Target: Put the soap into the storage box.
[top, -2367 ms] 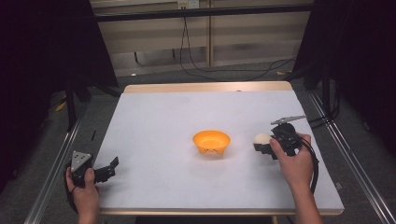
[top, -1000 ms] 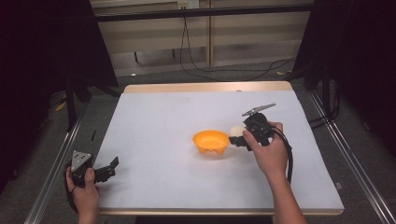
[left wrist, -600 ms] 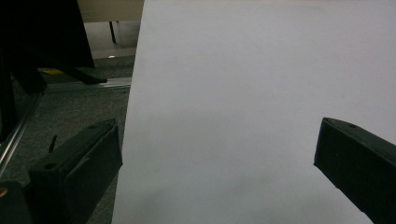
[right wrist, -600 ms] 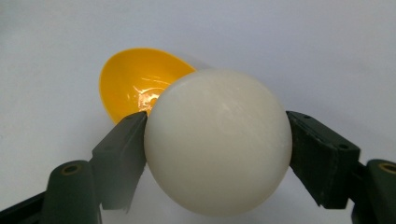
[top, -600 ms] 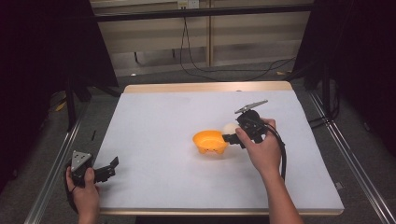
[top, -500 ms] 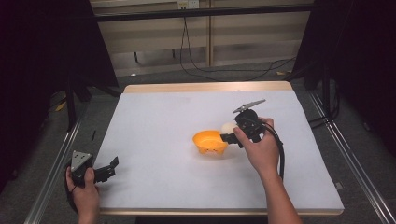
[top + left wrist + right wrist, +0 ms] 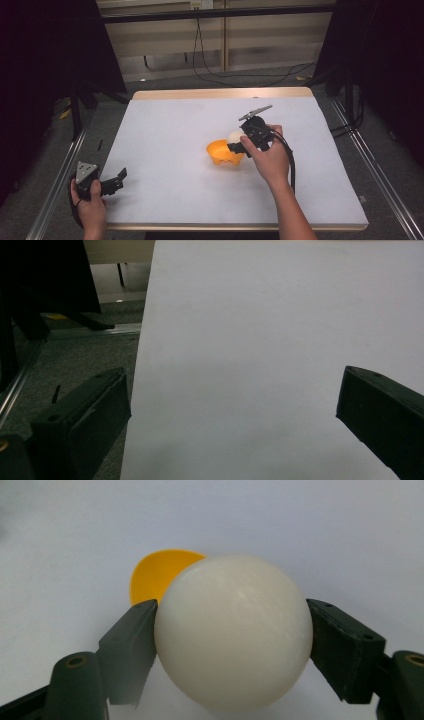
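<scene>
An orange bowl point(image 7: 221, 152) sits near the middle of the white table top point(image 7: 175, 130). My right gripper point(image 7: 236, 142) is shut on a cream-white ball point(image 7: 234, 136), held over the bowl's right rim. In the right gripper view the ball point(image 7: 233, 631) is squeezed between both black jaws, and a slice of the orange bowl point(image 7: 156, 575) peeks out behind it. My left gripper point(image 7: 119, 179) rests at the table's front left corner, open, with nothing between its fingers point(image 7: 87, 416).
The table's left edge and grey floor point(image 7: 75, 355) show beside the left jaw. Metal rails point(image 7: 55, 185) run along both sides of the table. Cables point(image 7: 210, 65) hang behind the far edge. A cable trails from the right gripper along the forearm.
My right gripper has carried the ball leftward from the table's right side to the bowl's rim. The left gripper has stayed in place.
</scene>
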### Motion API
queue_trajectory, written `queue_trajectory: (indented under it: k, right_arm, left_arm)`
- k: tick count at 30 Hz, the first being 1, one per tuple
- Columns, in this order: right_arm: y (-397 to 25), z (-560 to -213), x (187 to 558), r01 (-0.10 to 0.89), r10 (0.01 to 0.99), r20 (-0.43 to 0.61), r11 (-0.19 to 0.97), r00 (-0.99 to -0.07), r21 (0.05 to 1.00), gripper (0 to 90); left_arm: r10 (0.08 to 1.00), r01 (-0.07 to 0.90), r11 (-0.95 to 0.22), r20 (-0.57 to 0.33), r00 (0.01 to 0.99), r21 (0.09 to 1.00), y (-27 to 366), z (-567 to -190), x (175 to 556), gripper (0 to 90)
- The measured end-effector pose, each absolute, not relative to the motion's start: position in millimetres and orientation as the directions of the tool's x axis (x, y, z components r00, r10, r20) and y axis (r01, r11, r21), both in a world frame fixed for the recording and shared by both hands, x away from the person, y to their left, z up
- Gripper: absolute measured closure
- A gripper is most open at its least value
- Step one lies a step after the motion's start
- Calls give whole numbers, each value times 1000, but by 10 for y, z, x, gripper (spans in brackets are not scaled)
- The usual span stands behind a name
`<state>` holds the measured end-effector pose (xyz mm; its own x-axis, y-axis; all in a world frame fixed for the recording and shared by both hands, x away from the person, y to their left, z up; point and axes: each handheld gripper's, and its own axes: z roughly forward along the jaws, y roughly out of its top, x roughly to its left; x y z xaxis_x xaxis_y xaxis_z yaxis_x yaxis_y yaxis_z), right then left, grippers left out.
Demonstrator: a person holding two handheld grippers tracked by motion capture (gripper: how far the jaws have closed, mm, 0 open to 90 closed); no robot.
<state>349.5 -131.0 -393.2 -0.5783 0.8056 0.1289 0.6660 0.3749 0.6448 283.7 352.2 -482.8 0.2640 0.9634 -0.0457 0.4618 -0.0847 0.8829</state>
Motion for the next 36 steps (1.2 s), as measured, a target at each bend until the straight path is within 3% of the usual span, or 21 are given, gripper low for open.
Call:
queue_trajectory:
  k: [36]
  right_arm:
    - [-947, -4137, 3611, 715, 817, 126, 404, -562, 570, 245]
  left_arm:
    - [962, 459, -88, -43, 268, 884, 3512, -4829, 2835, 8]
